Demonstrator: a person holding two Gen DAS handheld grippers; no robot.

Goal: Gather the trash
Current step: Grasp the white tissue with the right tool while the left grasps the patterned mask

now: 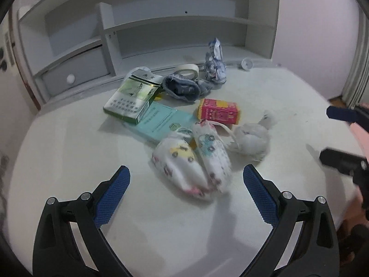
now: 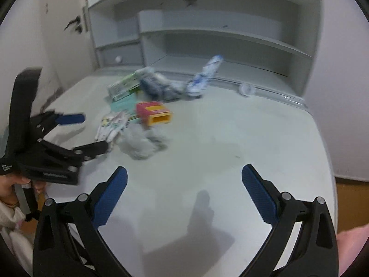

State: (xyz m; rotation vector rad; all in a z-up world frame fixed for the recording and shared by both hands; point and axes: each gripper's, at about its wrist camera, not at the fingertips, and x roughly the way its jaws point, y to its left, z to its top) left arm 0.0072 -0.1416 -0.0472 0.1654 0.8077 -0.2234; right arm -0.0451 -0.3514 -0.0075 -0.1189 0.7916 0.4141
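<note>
Trash is lying heaped in the middle of the white desk [image 1: 69,152], clustered together rather than spread, which is making it easy to work through piece by piece. The left gripper [image 1: 186,180] is hanging above the near edge of the heap with its jaws spread wide and nothing between the pads, pointing down at the two patterned socks [image 1: 196,159] lying side by side just beyond the fingertips. Beside them a crumpled tissue [image 1: 250,139] is sitting, with a red box [image 1: 219,112], a teal packet [image 1: 161,120], a green carton [image 1: 132,97], a denim scrap [image 1: 182,88], a tape roll [image 1: 186,70] and a blue-white wrapper [image 1: 215,62] farther back, toward the shelf [image 1: 180,23]. The right gripper [image 2: 184,182] is hovering over bare desk, well apart from the heap, its jaws likewise wide and empty. Both tools are probably standing open because nothing has been chosen yet; the socks or tissue, being nearest, are looking like the likeliest first grab, though soft cloth may be needing a deep pinch
</note>
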